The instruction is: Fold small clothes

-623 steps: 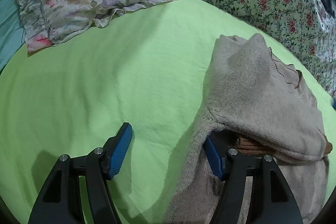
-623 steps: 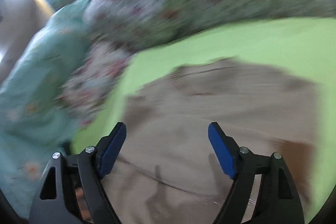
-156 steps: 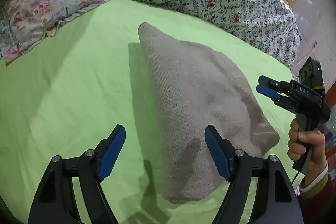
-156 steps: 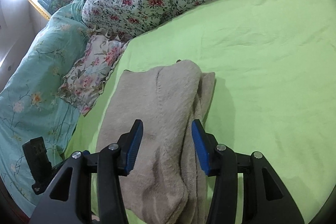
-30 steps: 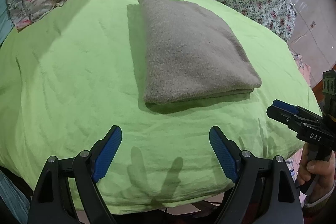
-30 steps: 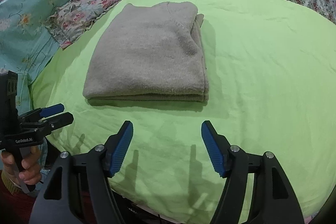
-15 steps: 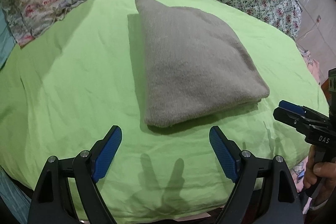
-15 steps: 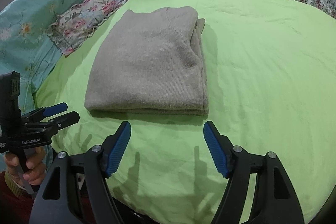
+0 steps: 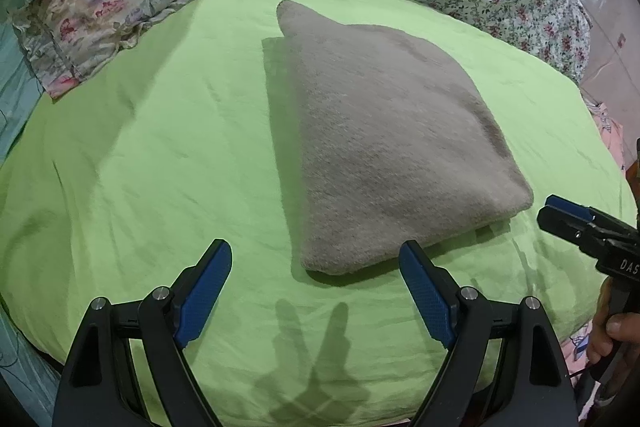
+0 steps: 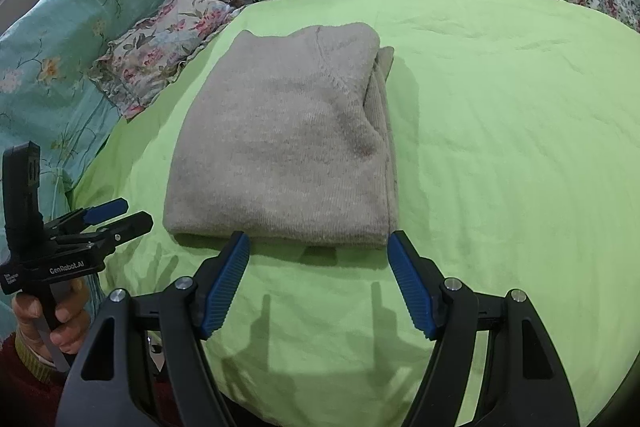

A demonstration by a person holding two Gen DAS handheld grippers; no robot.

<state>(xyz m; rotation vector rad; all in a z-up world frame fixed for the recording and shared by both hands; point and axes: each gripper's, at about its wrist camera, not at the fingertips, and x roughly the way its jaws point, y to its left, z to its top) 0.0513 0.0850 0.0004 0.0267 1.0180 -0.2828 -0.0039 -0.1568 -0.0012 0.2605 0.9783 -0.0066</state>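
Both tongs wide, empty: left tongs (image 9: 316, 289), right tongs (image 10: 318, 281) at frame bottom. Folded grey sweater (image 9: 384, 143) mid-frame on green bed sheet (image 9: 160, 147), just beyond tips, long axis running away upward; neither hand clearly nearer.

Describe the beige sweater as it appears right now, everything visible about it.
The sweater is a beige-grey, fuzzy knit, folded into a compact rectangle of several layers, with a seam curving over its top. It lies flat on the green sheet, its layered edges showing along one side. Nothing else touches it; both grippers are clear of it.
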